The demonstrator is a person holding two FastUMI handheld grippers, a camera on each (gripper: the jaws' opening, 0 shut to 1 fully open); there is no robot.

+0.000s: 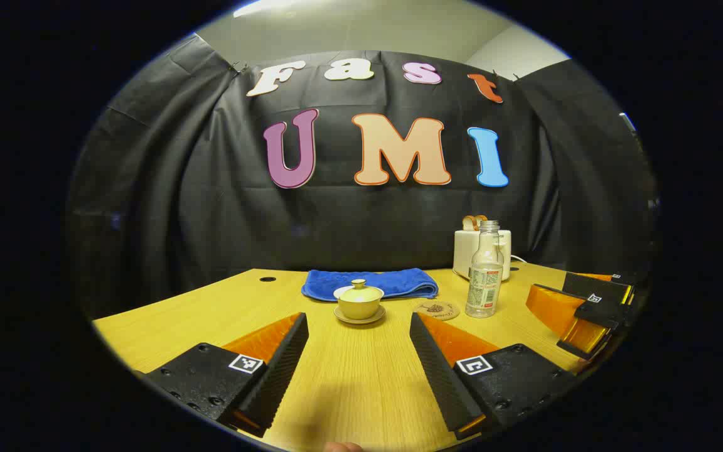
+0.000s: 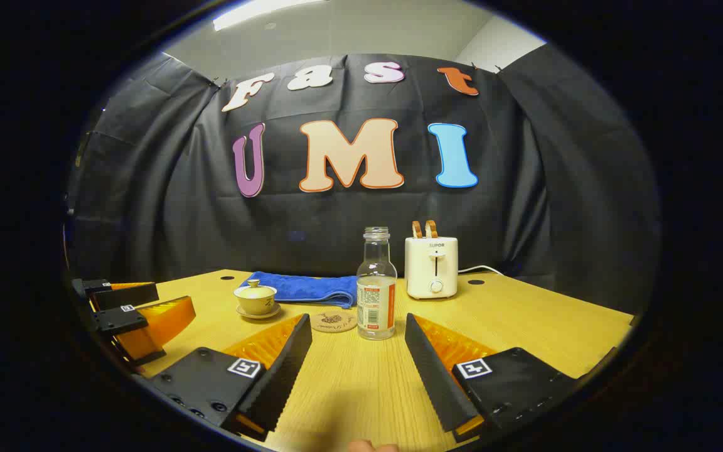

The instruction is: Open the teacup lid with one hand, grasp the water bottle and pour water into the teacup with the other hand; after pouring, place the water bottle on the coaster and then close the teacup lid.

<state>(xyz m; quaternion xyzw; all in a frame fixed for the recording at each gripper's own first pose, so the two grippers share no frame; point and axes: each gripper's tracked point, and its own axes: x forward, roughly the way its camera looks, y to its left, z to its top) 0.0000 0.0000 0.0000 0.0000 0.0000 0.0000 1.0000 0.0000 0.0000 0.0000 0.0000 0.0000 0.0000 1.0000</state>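
Both grippers hovered low over the table [image 1: 349,376], jaws apart and empty: the left gripper [image 1: 359,351] faced the lidded teacup [image 1: 359,301], the right gripper [image 2: 358,351] the uncapped bottle [image 2: 376,285], coaster [image 2: 334,322] just left of it

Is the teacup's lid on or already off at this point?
On. The lid sits on the teacup, knob up; both grippers are open, short of it.

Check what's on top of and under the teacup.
A lid with a knob sits on the teacup, closing it, so any contents are hidden. Under it is a saucer on the wooden table. A blue towel lies behind.
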